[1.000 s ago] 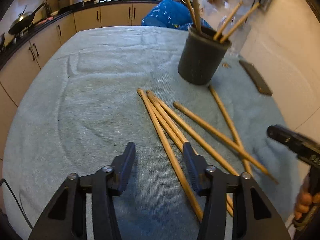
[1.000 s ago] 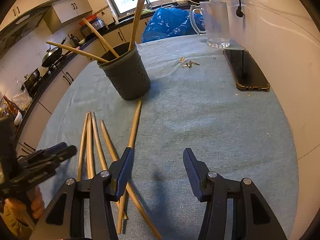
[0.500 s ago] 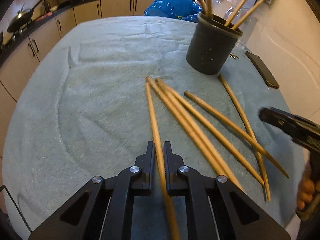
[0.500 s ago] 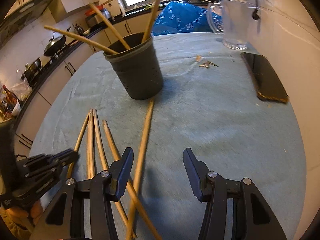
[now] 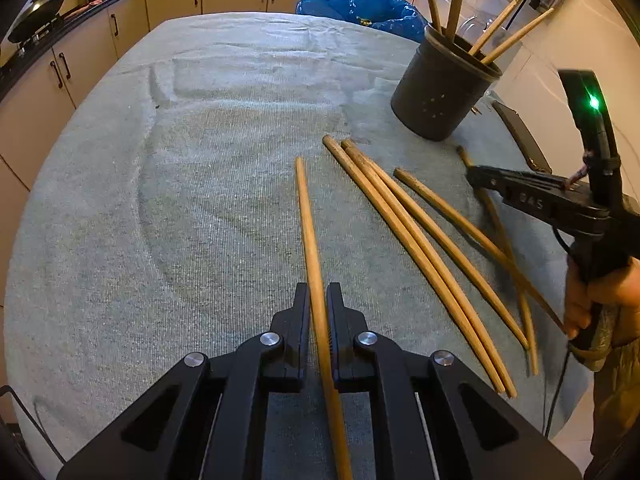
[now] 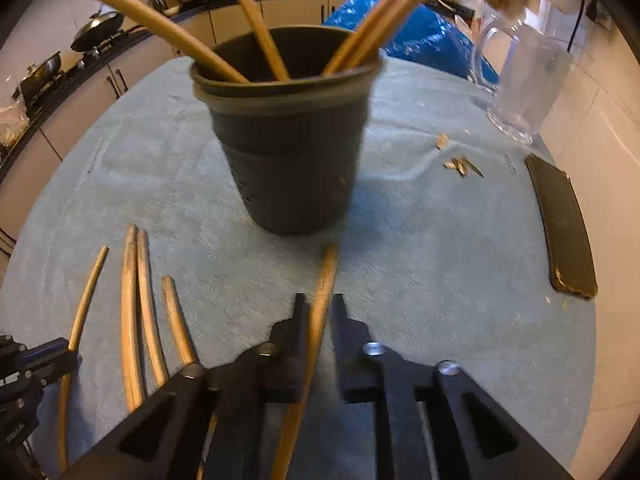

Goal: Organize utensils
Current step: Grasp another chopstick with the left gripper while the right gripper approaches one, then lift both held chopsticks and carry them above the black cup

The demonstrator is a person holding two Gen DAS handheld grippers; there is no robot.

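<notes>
Left wrist view: left hand-held gripper [image 5: 318, 300] pinches one chopstick [image 5: 307, 224] above the table [image 5: 120, 208]. Right hand-held gripper [image 6: 319, 304] clamps another chopstick [image 6: 326, 276], its tip just short of the dark holder [image 6: 288, 160].

A dark round holder [image 6: 288, 160] stands upright at the centre of the right wrist view, small holes in its lower wall, with four wooden sticks [image 6: 256, 20] leaning out of it. In the left wrist view it sits at upper right. One stick [image 5: 312, 248] runs up the middle of that frame, its near end between black fingers. Three more sticks [image 5: 420, 248] lie fanned to its right. Another stick [image 6: 316, 320] points at the holder's base.
</notes>
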